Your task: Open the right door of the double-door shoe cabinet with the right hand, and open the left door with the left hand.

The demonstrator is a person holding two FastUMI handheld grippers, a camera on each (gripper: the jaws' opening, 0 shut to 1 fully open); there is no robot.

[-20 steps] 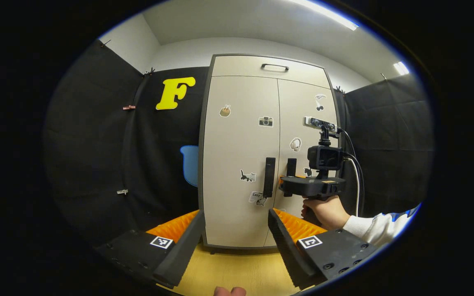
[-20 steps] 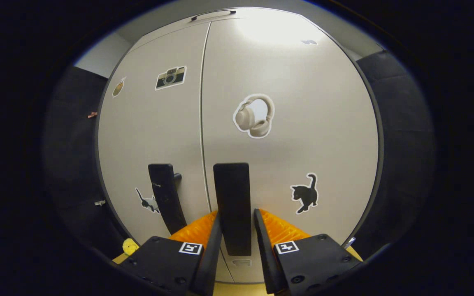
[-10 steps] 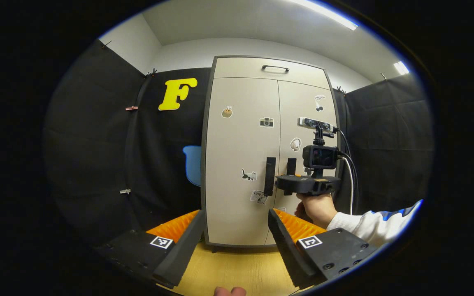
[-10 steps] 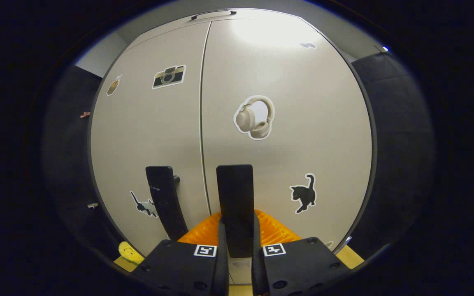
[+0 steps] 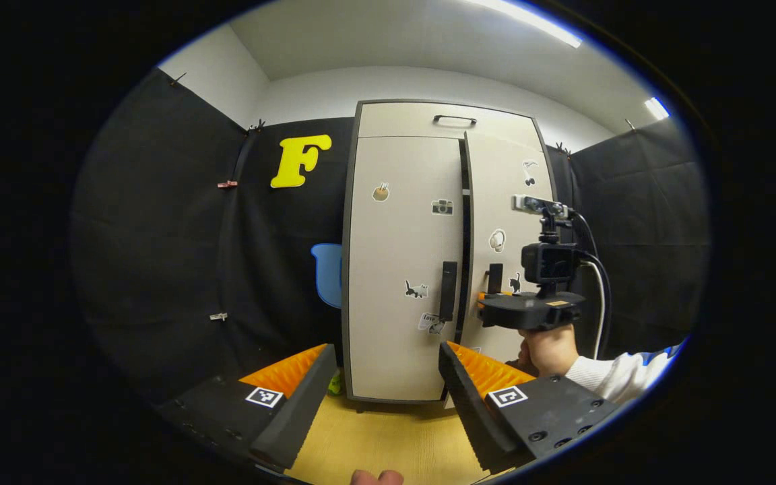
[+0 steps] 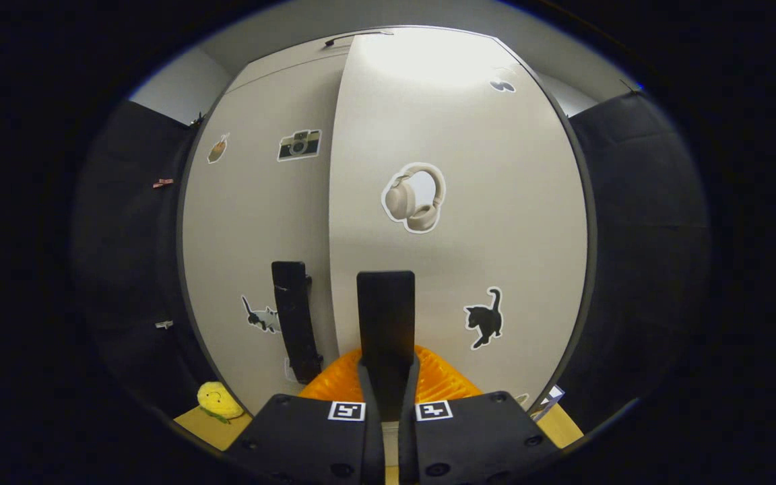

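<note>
since the right gripper (image 6: 388,404) is clamped on the right door's handle (image 6: 386,316), pull along the hinge's arc; left gripper (image 5: 381,384) hangs spread wide

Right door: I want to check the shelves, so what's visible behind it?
The right door stands slightly ajar; the gap beside the left door shows only darkness. The contents are hidden.

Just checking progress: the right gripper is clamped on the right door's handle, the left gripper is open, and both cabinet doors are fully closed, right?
Not quite. The right door is already pulled ajar; the left gripper view shows a dark gap beside the closed left door. The rest holds: the right gripper is clamped on the right door's handle, and the left gripper is open.
</note>
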